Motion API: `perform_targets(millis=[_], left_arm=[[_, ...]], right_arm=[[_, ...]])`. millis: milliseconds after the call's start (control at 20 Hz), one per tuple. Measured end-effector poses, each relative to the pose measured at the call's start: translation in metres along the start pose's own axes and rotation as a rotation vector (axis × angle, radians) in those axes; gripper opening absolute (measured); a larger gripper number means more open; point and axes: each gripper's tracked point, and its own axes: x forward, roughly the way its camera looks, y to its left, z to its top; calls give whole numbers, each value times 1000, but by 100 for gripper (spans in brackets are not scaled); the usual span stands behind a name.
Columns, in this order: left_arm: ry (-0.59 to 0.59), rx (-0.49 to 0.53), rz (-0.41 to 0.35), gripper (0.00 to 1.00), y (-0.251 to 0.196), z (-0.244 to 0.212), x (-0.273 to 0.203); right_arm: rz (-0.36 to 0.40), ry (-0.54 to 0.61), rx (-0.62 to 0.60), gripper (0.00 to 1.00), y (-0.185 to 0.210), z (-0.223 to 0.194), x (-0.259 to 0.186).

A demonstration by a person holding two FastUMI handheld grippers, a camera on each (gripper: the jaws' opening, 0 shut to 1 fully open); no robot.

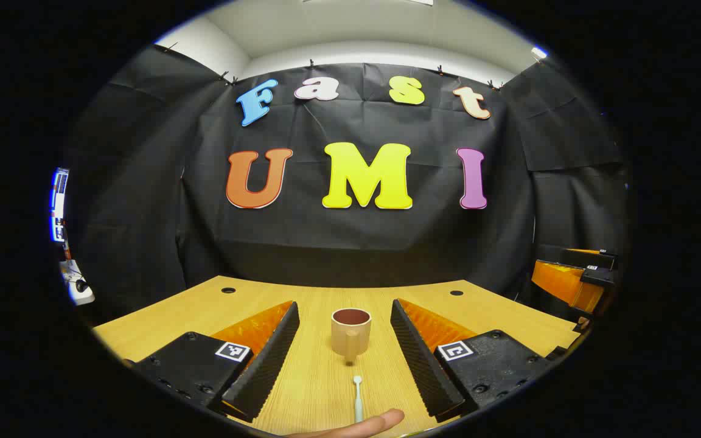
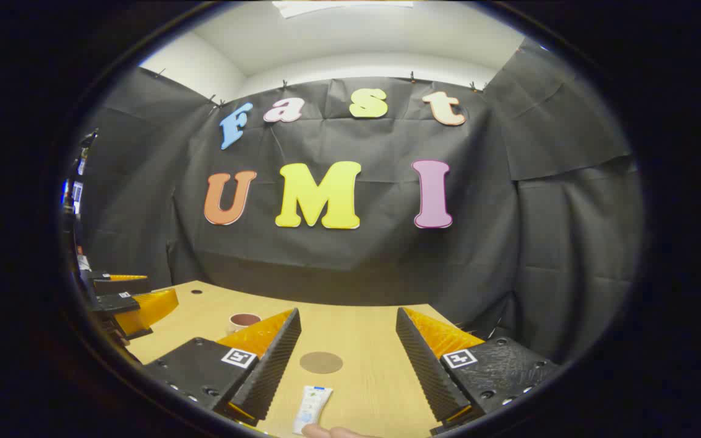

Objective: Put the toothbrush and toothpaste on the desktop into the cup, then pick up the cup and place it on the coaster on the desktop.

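Note:
A tan cup point(image 1: 350, 331) with a dark inside stands upright on the wooden desktop point(image 1: 320, 377), its handle toward me, straight ahead between the fingers of my open left gripper point(image 1: 344, 359). A pale toothbrush point(image 1: 358, 398) lies on the wood just in front of the cup. In the right gripper view, my right gripper point(image 2: 347, 365) is open above the desktop point(image 2: 375, 377). A white toothpaste tube point(image 2: 311, 409) lies between its fingers near the bottom, and a round brown coaster point(image 2: 320, 362) lies flat beyond the tube. The cup point(image 2: 244, 320) peeks out behind the right gripper's left finger.
A person's fingertip point(image 1: 362, 424) shows at the bottom edge near the toothbrush, another point(image 2: 335, 432) below the tube. The right gripper point(image 1: 572, 280) shows at the far right of the left gripper view; the left gripper point(image 2: 128, 301) shows at far left. Two dark holes point(image 1: 228, 290) mark the desk's back.

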Motion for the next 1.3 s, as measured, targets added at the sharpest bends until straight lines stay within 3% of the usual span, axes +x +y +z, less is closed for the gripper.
perform_targets(millis=[200,950,1300], left_arm=[[19,-20,0,96,2,-4,0],[111,-42,26,96,11,-34,10],[393,-58,-34,96,-8,-112,5]], right_arm=[[-10,8,-2,97,-4,-3,1],[-48,51,9,97,-23,-24,8],[-56,110,15,95,-27,-54,13]])
